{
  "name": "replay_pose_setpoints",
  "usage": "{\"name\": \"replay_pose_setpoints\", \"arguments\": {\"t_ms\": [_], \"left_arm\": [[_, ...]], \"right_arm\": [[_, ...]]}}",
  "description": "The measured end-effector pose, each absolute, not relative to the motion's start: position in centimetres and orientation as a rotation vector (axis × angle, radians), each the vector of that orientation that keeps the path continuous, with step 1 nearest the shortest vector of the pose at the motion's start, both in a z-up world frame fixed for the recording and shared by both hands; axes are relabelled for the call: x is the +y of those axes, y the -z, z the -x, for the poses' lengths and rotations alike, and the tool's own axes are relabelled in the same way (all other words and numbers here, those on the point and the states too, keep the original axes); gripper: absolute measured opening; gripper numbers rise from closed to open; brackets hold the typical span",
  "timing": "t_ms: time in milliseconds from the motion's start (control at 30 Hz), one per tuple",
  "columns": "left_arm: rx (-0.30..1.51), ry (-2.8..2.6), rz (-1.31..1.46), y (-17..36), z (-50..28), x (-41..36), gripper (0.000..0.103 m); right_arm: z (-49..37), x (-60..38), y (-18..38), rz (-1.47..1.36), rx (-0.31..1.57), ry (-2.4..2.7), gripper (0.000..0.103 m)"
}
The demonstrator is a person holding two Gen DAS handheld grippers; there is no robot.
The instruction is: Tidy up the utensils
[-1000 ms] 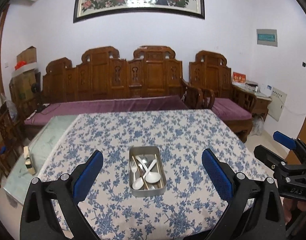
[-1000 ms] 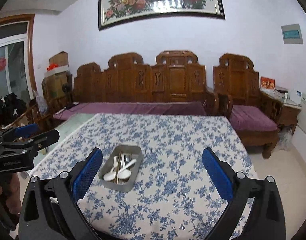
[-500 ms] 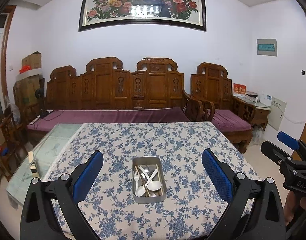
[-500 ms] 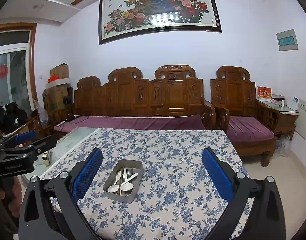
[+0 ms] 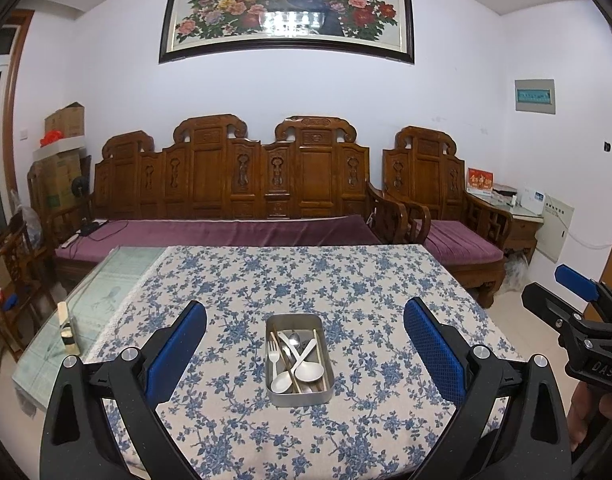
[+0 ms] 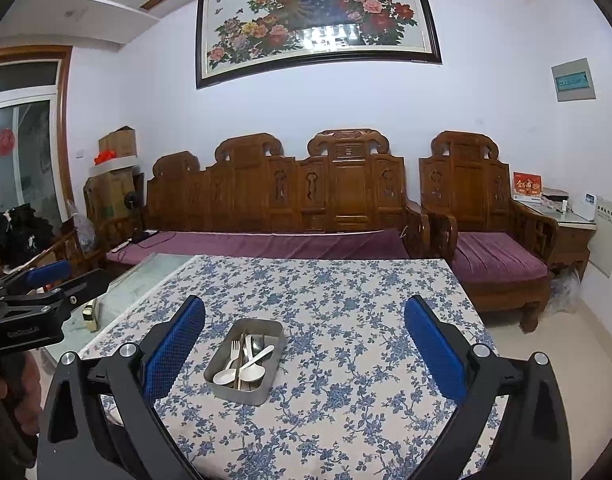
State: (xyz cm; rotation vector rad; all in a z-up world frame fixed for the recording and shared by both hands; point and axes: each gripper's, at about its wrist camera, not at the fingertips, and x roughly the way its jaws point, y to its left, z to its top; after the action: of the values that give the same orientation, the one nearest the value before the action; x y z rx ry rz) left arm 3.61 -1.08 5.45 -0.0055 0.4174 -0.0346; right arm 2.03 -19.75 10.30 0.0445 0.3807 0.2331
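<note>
The left claw [image 5: 305,354] is held wide apart and empty, raised well above the worktop [image 5: 386,288]. The right claw [image 6: 305,354] is likewise spread open with nothing between its blue pads [image 6: 434,354], and it is kept well clear of the cloth.

Between the two claws, toward the near side of the flowered cloth, the metal tray [image 5: 298,396] is seen. All the utensils in view are gathered inside it: a fork [image 5: 273,354], two white spoons [image 5: 308,370], a metal spoon [image 5: 293,338] and a pair of chopsticks [image 5: 320,354]. They are laid crosswise over one another, not sorted side by side. No loose utensil is spotted on the rest of the cloth.

The collecting is judged to be done, with both claws drawn away from the tray. Whether further sorting is intended cannot be told; if it is, the jumble in the tray is what is left. Small items at the tray's bottom may be hidden under the spoons, as the fisheye view is coarse there.

At the left edge of the worktop a small yellowish object [image 5: 68,330] is noted on the bare glass, apart from the tray.
</note>
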Motion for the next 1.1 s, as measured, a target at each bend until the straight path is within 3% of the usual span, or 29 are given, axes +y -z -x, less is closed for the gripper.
{"name": "replay_pose_setpoints", "arguments": {"t_ms": [1100], "left_arm": [[0.406,0.038,0.005,-6.01,-3.20,-1.50,0.095]], "right_arm": [[-2.30,-19.83,-10.18,-0.052,0.384,-0.234,0.100]]}}
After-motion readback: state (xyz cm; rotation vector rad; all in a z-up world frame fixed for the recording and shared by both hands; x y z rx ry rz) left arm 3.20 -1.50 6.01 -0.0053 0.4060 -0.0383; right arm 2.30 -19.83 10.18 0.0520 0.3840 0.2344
